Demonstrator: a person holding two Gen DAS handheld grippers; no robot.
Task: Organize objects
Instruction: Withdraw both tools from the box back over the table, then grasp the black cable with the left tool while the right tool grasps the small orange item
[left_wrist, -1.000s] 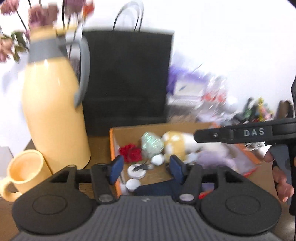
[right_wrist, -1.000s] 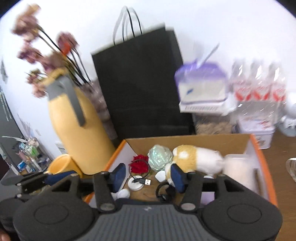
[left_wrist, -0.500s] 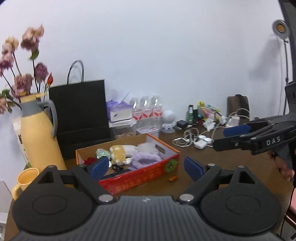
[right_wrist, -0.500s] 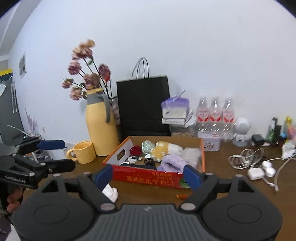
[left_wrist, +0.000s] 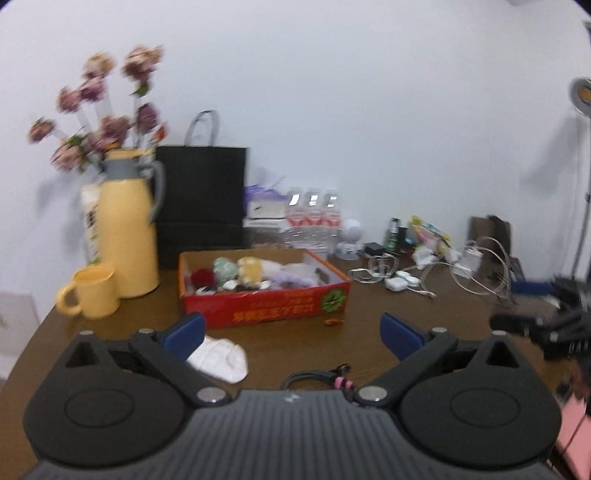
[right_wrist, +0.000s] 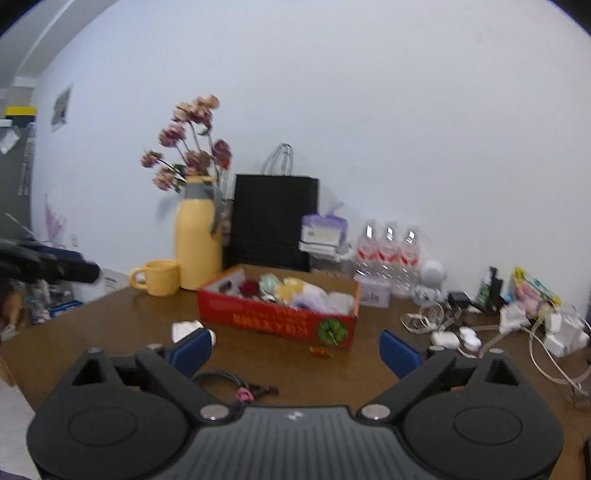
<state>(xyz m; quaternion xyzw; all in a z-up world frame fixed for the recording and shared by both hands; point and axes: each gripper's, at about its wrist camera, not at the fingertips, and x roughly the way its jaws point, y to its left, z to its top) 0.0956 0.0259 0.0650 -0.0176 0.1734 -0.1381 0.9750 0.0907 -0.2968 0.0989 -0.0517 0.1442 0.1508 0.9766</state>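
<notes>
A red cardboard box (left_wrist: 266, 308) (right_wrist: 273, 317) holding a plush toy, a red flower and several small items sits mid-table. My left gripper (left_wrist: 291, 334) hovers in front of it with its jaws still opening and nothing between them. A crumpled white cloth (left_wrist: 219, 358) (right_wrist: 184, 328) lies on the table beside the left finger. My right gripper (right_wrist: 295, 347) also hangs before the box, jaws opening and empty. A coiled black cable with a pink tie (left_wrist: 319, 378) (right_wrist: 236, 386) lies near the table's front edge. A small orange candy (left_wrist: 332, 322) (right_wrist: 320, 352) rests before the box.
A yellow jug with flowers (left_wrist: 125, 232), a yellow mug (left_wrist: 92, 293) and a black paper bag (left_wrist: 201, 206) stand at the back left. Water bottles (left_wrist: 313, 218), chargers, earbud cases (right_wrist: 454, 338) and cables crowd the back right. The right gripper shows at the left view's right edge (left_wrist: 546, 317).
Both grippers have pulled far back from over the box, so the whole table now shows. Both sets of jaws have spread much wider.
</notes>
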